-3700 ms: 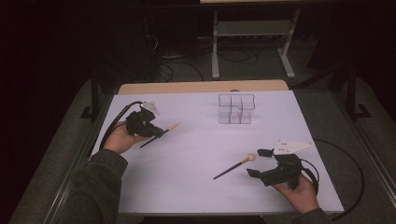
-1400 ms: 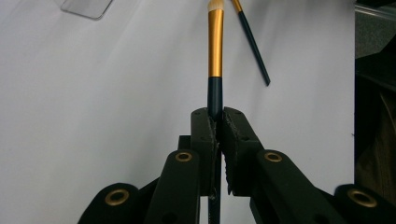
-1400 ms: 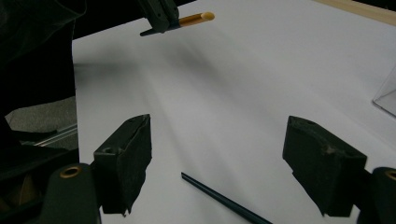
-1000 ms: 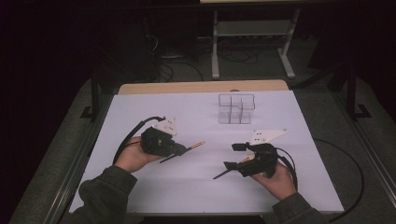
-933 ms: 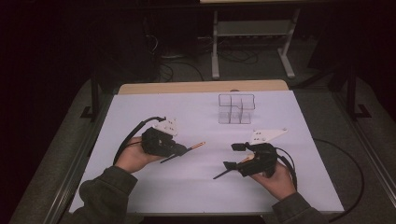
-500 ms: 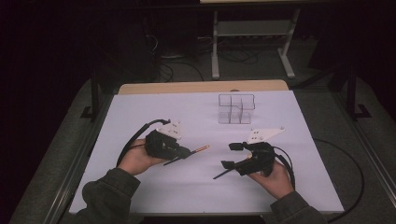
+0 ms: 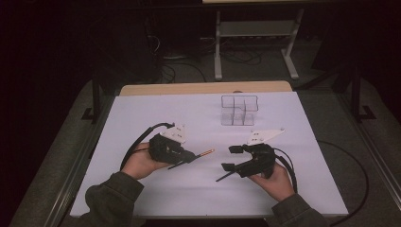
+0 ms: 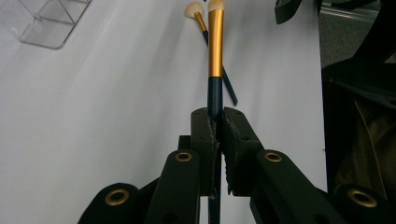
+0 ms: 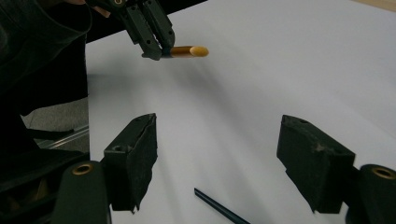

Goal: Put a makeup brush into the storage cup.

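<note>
Surveying high view: white table cover (image 7: pixel 142 118) carries both tools; clear divided organizer (image 7: pixel 239 109) stands well ahead of them, toward the far edge.
High view, left gripper (image 7: pixel 191 158): held in the person's left hand (image 7: pixel 142 163), jaws pointing toward the other tool, a gold-handled brush (image 7: pixel 204 152) projecting from its tip above the cover.
High view, right gripper (image 7: pixel 232 158): held in the person's right hand (image 7: pixel 276 179), jaws apart; a thin dark brush handle (image 7: pixel 224 176) slants out just below its lower jaw, on the cover.
Left gripper view, jaw state: jaws together, clamped on the dark lower shaft of the gold-handled brush (image 8: pixel 215 51), which runs straight out from the tool with its pale bristles farthest away.
Left gripper view, surroundings: second brush (image 8: pixel 212 44) lies on the cover beyond the tip, crossing behind the held one; organizer (image 8: pixel 46 18) far off to the upper left.
Right gripper view, jaw state: jaws spread wide, nothing between the pads.
Right gripper view, surroundings: dark handle end (image 9: pixel 219 205) lies on the cover between and below the jaws; ahead, the left gripper (image 9: pixel 156 44) pinches the gold-handled brush (image 9: pixel 189 51).
</note>
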